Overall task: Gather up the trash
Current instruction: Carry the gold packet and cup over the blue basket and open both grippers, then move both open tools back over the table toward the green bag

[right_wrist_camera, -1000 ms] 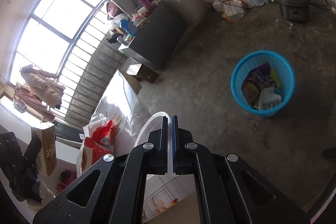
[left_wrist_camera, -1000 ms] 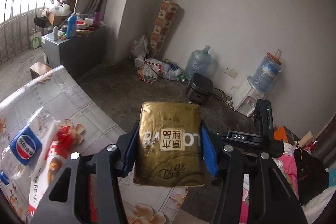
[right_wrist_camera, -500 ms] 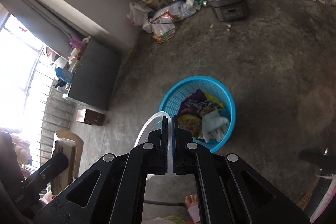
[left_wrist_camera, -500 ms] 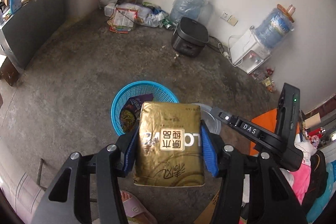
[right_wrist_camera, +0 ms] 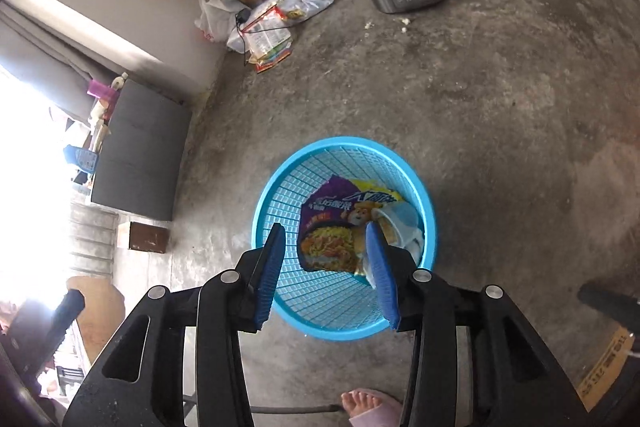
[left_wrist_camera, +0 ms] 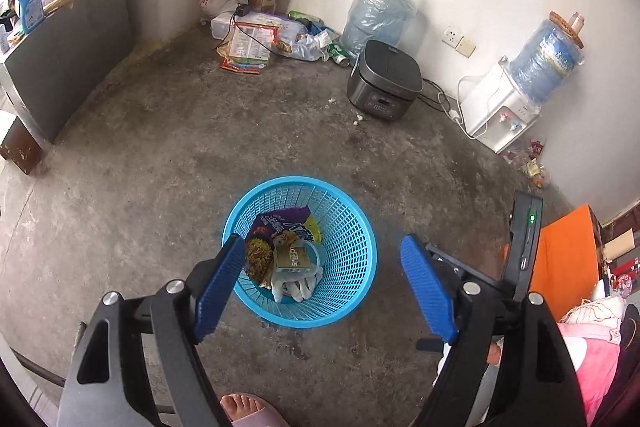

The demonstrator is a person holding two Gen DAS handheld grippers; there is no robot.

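1. While the gold packet (left_wrist_camera: 292,258) lies in the blue basket (left_wrist_camera: 352,227) below, the left tongs (left_wrist_camera: 324,283), just opened, gape wide, empty.
2. The right tongs (right_wrist_camera: 326,267) have also just parted, holding nothing, over the noodle wrapper (right_wrist_camera: 332,239).

Basket (left_wrist_camera: 352,291) on the floor (left_wrist_camera: 160,163), below both tongs: left tongs (left_wrist_camera: 324,287), right tongs (right_wrist_camera: 326,267). In it, noodle wrapper (right_wrist_camera: 332,231), gold pack (left_wrist_camera: 292,259) and glove (left_wrist_camera: 296,287). Behind, rice cooker (left_wrist_camera: 384,81) before water jug (left_wrist_camera: 378,15); dispenser (left_wrist_camera: 500,107) right.
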